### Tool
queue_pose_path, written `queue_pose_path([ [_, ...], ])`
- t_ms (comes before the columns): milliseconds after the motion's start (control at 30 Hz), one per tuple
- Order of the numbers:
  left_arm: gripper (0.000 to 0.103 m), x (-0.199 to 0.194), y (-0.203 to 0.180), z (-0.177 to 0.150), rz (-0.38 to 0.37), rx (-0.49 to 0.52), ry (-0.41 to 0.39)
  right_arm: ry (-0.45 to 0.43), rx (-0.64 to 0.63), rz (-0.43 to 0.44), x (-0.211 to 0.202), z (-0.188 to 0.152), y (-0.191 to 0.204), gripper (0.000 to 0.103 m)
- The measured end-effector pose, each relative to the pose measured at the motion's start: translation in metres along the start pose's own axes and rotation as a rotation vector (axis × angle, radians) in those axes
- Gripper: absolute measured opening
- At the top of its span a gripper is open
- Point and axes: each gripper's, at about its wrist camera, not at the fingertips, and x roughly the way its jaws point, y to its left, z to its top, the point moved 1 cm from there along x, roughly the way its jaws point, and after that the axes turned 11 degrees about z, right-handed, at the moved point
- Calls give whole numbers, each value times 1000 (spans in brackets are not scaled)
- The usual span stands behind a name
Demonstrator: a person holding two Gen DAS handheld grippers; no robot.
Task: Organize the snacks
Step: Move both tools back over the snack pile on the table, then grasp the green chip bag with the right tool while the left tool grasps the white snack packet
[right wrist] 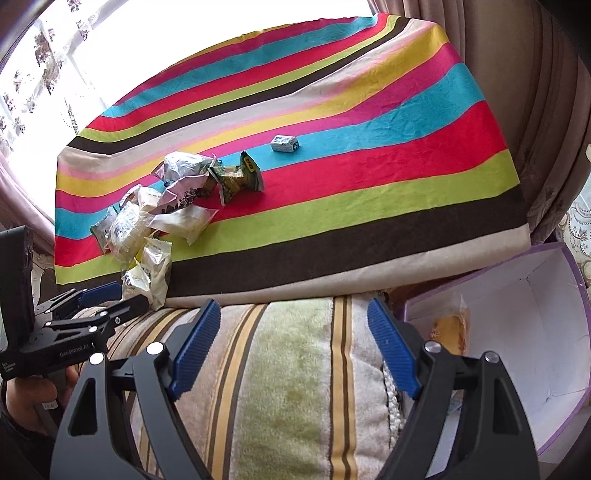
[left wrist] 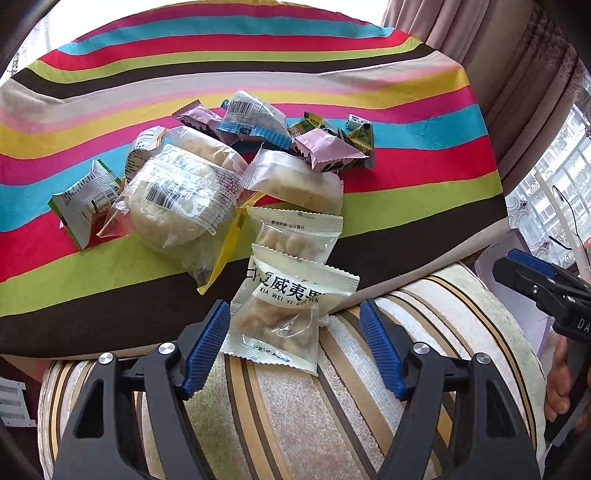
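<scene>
Plainly, the nut packet (left wrist: 280,317) between the fingers of my left gripper (left wrist: 295,347) is light, crinkly and slippery, lying at the edge of the striped cloth (left wrist: 424,206); its jaws stand apart, not pressing, so I judge the puffy middle the best hold. Neighbouring packets (left wrist: 184,199) overlap it. Further right, my right gripper (right wrist: 291,354) hangs open and empty beside the purple box (right wrist: 517,332).

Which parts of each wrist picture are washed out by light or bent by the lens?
Left wrist view: the striped cloth bows into curves from fisheye distortion, and the window strip above it is overexposed. Right wrist view: the window is blown out white, and the box wall bends near the frame edge.
</scene>
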Motion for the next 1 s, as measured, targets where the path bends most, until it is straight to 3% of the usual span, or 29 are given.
queue_pose_path([
  [100, 56, 5, 0, 0, -11, -12, 9, -8, -17, -21, 15, 17, 4, 82],
  [400, 47, 9, 3, -3, -47, -43, -4, -14, -118, -79, 67, 63, 24, 82],
  [733, 45, 7, 14, -10, -87, -75, -24, 11, -249, -89, 118, 99, 46, 82],
  [1000, 45, 4, 17, -13, -100, -87, -29, 23, -256, -103, 141, 114, 46, 82],
])
